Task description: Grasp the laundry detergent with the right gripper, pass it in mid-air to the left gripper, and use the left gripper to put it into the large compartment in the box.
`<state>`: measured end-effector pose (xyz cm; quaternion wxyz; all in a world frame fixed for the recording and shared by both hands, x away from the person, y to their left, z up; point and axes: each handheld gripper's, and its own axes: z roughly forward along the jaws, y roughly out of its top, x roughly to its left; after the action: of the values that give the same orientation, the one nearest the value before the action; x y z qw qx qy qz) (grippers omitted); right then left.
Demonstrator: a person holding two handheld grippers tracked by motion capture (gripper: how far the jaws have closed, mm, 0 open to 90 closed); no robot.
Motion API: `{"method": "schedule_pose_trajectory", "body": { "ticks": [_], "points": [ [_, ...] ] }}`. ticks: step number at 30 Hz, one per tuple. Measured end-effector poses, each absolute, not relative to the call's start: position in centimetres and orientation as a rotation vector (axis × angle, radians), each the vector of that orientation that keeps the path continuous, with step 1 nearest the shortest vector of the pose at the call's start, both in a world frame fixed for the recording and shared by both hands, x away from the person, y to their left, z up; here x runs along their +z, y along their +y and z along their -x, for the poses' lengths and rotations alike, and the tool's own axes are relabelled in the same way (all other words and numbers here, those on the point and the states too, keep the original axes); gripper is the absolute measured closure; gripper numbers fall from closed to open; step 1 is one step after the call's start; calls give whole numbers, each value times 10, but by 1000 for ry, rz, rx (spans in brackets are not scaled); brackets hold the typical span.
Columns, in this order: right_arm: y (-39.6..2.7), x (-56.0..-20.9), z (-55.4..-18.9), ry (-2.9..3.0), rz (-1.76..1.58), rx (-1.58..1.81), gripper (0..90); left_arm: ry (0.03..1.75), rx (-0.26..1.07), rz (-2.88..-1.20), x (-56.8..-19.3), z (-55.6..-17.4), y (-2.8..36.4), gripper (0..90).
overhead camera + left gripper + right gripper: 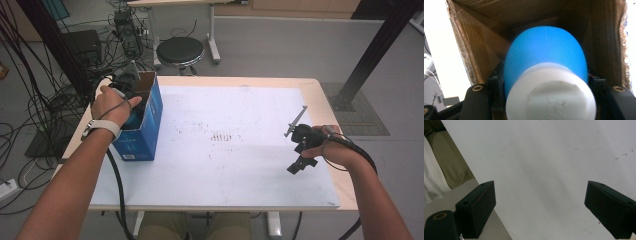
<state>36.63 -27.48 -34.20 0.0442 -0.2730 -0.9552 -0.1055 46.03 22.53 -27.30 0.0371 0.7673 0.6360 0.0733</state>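
A blue rounded object (544, 55) with a white cap (551, 95) facing the camera sits between the two black jaws of my left gripper (546, 83), which press on its sides. It hangs inside an open cardboard box (469, 50), brown inside and blue outside (145, 130), standing at the table's left edge. From above, the left gripper (134, 107) reaches down into the box's open top. My right gripper (301, 149) hovers low over the white mat (225, 150) at the right, jaws wide apart (540, 205) with nothing between them.
The white mat covers most of the wooden table (320, 95). A black stool (180, 50) stands beyond the far edge. Tangled cables (45, 100) and a dark frame post lie off the table's left side; another post (380, 45) rises at the right.
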Motion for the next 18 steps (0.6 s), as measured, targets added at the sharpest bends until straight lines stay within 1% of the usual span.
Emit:
{"method": "schedule_pose_trajectory", "body": {
  "ticks": [18],
  "points": [
    [-275, -341, -366, -2924, 831, -325, 103, 1954, 228, -2354, -273, -459, 225, 371]
  ]
}}
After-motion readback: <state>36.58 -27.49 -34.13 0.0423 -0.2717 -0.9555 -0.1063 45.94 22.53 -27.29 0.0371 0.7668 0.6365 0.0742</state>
